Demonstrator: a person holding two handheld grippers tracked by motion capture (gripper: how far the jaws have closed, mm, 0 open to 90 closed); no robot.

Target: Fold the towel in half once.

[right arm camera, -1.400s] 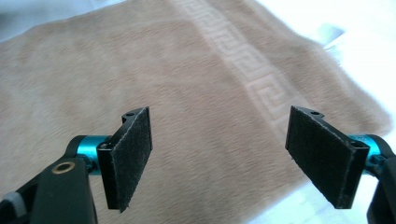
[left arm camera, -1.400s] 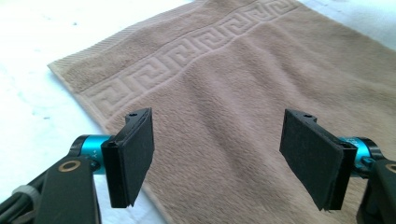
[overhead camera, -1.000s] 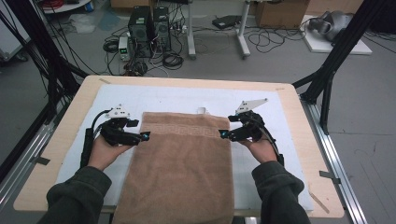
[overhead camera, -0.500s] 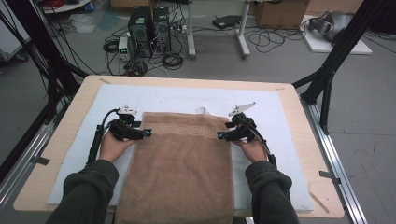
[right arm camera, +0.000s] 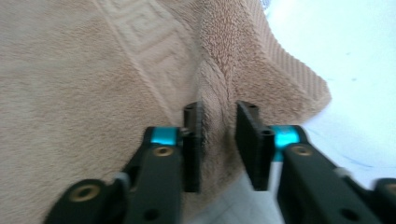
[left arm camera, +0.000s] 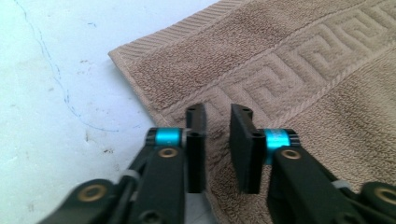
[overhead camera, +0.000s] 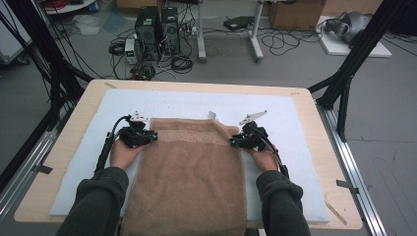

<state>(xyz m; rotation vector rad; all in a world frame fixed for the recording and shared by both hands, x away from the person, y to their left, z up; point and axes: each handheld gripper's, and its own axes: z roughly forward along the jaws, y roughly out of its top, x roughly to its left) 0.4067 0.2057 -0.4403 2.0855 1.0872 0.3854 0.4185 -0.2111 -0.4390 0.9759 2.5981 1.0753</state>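
Note:
A brown towel (overhead camera: 192, 167) with a key-pattern band lies flat on the white mat (overhead camera: 196, 101), its near end hanging over the front edge. My left gripper (overhead camera: 152, 136) sits at the towel's far left corner, my right gripper (overhead camera: 233, 142) at its far right corner. In the left gripper view the jaws of the left gripper (left arm camera: 217, 121) have just been closing and pinch the towel (left arm camera: 280, 70) just inside its edge. In the right gripper view the right gripper (right arm camera: 219, 116) has also been closing, and a raised fold of towel (right arm camera: 70, 93) is squeezed between its jaws.
The mat covers a wooden table (overhead camera: 324, 147) with black frame poles (overhead camera: 354, 64) at both far corners. A small white tag (overhead camera: 212, 115) sticks out at the towel's far edge. Computers and cables (overhead camera: 157, 29) lie on the floor beyond.
Both hands have come down and slightly inward onto the towel's far corners. Both pairs of jaws have closed on the cloth.

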